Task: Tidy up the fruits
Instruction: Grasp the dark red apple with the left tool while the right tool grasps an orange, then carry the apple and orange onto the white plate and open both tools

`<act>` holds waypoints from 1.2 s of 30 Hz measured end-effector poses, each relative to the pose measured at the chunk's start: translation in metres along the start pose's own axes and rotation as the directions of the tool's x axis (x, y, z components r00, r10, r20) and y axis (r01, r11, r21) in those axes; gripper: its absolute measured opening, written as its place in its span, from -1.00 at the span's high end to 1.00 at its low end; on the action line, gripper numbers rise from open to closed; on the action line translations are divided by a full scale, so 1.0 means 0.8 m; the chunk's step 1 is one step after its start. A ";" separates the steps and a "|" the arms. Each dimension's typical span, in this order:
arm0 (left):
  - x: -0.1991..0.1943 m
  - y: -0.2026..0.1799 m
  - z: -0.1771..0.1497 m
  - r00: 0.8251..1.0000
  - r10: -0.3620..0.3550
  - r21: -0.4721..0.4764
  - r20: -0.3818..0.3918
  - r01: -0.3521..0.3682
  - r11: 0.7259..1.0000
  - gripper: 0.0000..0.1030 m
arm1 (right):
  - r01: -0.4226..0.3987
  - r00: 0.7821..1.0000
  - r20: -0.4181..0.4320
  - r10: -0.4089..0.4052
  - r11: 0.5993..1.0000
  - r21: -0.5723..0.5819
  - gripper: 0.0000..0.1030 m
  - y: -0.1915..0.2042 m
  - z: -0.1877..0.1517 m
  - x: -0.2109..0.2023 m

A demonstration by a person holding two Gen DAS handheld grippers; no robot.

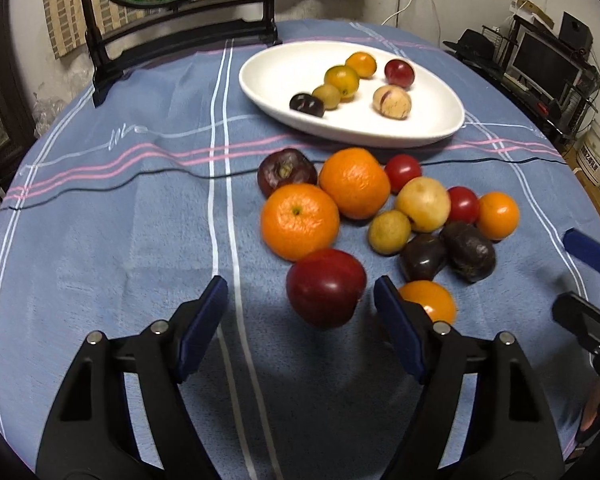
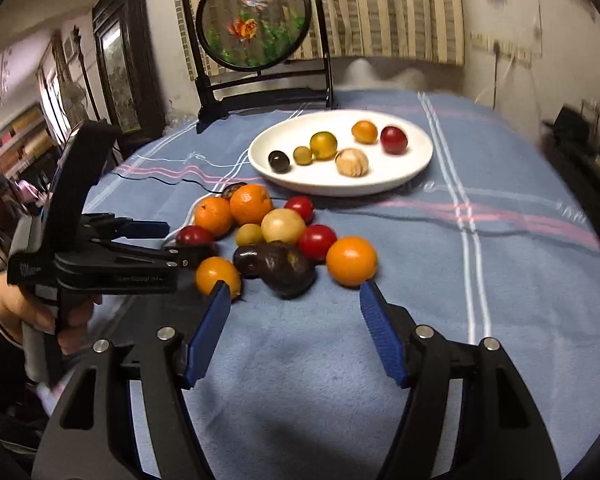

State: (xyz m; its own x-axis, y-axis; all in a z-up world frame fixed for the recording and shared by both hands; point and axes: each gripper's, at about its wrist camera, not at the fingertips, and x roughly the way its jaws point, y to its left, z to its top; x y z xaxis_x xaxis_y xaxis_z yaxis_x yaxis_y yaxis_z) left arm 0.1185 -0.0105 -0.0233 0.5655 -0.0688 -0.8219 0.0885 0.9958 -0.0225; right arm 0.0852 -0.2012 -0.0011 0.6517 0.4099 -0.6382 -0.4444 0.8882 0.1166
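A white oval plate (image 1: 428, 134) (image 2: 342, 189) at the back of the table holds several small fruits. In front of it a pile of loose fruit lies on the blue cloth: two large oranges (image 1: 300, 220), tomatoes, yellow and dark fruits. My left gripper (image 1: 300, 294) (image 2: 176, 242) stands open around a red plum (image 1: 326, 288) (image 2: 194, 236) at the pile's near edge, with its pads clear of the fruit. My right gripper (image 2: 295, 296) (image 1: 562, 274) is open and empty, just short of a dark fruit (image 2: 288, 272), with an orange (image 2: 352, 261) by its right fingertip.
A round painted screen on a black stand (image 2: 256, 20) (image 1: 180, 32) rises behind the plate. A thin black cable (image 1: 140, 178) runs across the cloth between plate and pile. A hand (image 2: 40, 312) grips the left tool's handle. Shelves and electronics crowd the room's right side (image 1: 548, 64).
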 end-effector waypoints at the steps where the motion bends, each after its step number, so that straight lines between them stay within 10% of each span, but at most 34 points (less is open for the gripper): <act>1: 0.001 0.001 0.000 1.000 0.000 -0.005 0.001 0.000 1.000 -0.50 | -0.007 1.000 -0.006 0.007 1.000 -0.019 -0.31 0.003 0.000 0.000; 7: 0.007 0.001 0.000 0.995 -0.102 -0.006 -0.019 0.101 0.995 0.22 | -0.027 1.000 -0.012 0.026 0.999 -0.041 -0.31 0.007 0.000 -0.001; 27: -0.028 0.026 -0.017 0.997 -0.064 -0.006 0.031 0.064 0.998 0.23 | -0.088 0.976 -0.210 0.065 0.991 -0.103 -0.31 0.067 0.006 0.066; 36: -0.030 0.048 -0.018 0.998 -0.053 -0.036 0.036 0.055 0.998 0.23 | -0.050 0.966 -0.259 0.023 0.994 -0.097 0.25 0.080 0.023 0.108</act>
State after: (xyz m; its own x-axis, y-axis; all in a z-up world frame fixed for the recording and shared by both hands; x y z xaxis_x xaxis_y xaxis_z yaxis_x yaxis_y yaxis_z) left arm 0.0967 0.0299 -0.0129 0.5894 -0.1240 -0.7983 0.0897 0.9921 -0.0878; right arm 0.1244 -0.1053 -0.0349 0.4596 0.3625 -0.8108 -0.5340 0.8422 0.0738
